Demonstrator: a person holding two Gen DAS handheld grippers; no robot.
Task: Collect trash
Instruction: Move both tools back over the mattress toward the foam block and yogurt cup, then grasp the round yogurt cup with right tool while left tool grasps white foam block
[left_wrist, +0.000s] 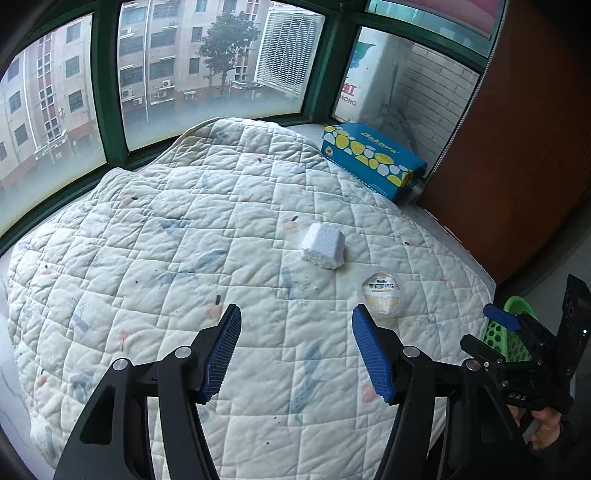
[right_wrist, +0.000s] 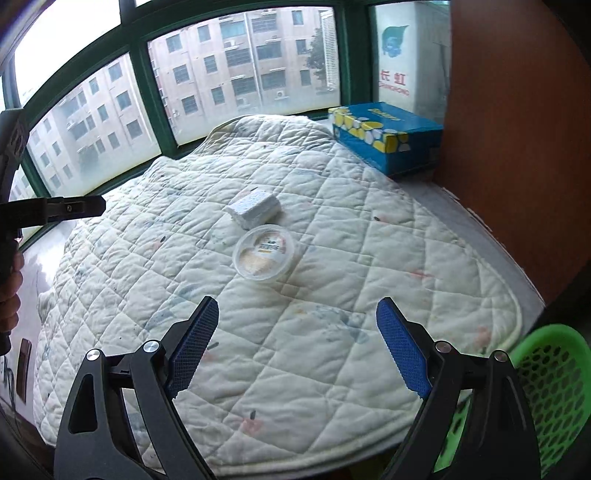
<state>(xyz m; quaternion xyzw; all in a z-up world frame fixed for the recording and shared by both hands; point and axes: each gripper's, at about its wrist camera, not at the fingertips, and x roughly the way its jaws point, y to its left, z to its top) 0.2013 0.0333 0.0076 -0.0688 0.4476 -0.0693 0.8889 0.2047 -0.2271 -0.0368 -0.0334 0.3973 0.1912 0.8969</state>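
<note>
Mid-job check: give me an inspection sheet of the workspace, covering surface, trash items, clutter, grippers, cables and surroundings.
Surface: quilted white pad with faint prints, wrinkled, lying on a ledge by the window.
Job's things: white foam block and round clear plastic lid on the pad, close together; green perforated basket off the pad's right edge.
Clutter: blue and yellow carton at the far right corner, beside the pad.
Grippers: left gripper open, holding nothing; right gripper open, holding nothing; both above the pad's near part.
Cables: nothing seen.
Surroundings: green-framed window facing apartment blocks; brown wooden panel to the right.
</note>
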